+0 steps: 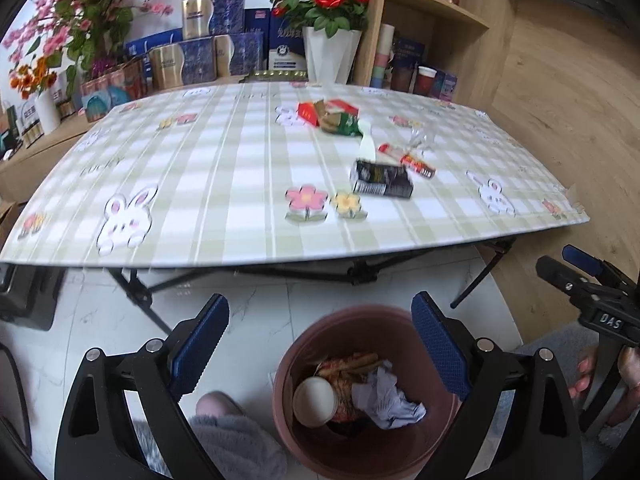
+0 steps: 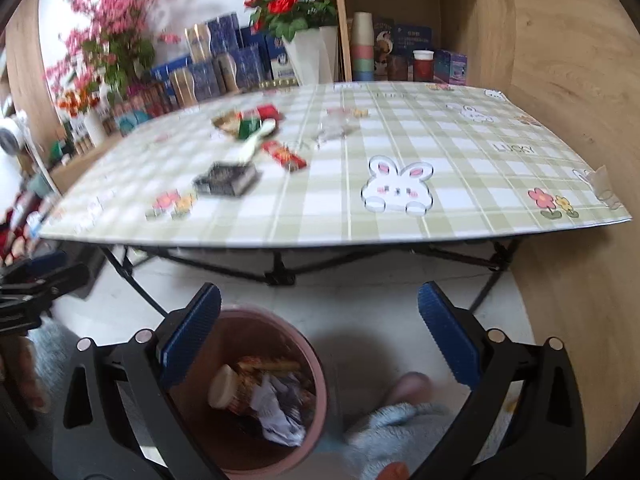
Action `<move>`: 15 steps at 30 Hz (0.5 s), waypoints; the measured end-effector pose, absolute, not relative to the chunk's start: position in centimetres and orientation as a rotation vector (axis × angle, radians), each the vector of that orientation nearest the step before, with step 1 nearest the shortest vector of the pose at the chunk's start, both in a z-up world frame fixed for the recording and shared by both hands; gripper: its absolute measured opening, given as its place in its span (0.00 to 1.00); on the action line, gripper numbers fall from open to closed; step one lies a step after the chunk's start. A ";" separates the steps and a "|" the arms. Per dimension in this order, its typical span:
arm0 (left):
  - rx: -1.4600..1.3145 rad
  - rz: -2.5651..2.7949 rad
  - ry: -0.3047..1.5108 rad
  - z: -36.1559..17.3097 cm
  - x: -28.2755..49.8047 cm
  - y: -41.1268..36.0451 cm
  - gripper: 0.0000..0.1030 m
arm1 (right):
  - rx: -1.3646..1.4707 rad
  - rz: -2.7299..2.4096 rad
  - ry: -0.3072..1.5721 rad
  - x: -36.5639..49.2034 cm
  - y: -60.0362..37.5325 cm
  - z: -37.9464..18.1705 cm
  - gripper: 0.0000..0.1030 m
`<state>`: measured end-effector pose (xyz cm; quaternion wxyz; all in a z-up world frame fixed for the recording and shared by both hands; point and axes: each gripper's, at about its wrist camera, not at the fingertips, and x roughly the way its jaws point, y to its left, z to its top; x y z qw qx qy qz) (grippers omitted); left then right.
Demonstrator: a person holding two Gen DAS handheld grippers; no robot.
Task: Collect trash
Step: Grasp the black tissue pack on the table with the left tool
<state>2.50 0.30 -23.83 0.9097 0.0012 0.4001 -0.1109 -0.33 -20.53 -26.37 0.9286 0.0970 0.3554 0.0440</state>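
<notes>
Our left tongs apart and empty above the brown trash bin on the floor, our right tongs apart too, black packet and red wrappers toward the desk's far right corner

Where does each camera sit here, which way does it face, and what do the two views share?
Left wrist: on the left gripper, open, above the bin, facing the table; right gripper at its edge.
Right wrist: on the right gripper, open, bin lower left; a fuzzy slipper shows.
Shared: bin, table, black packet.
</notes>
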 end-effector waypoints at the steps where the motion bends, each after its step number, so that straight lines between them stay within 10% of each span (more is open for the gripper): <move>1: 0.005 -0.234 0.826 -23.6 3.0 0.0 0.88 | 0.215 0.092 0.719 -0.1 -20.9 -26.0 0.95; 15: 0.130 -0.389 0.883 -24.0 13.2 -8.8 0.89 | 0.387 0.112 0.699 4.2 -25.0 -24.4 0.95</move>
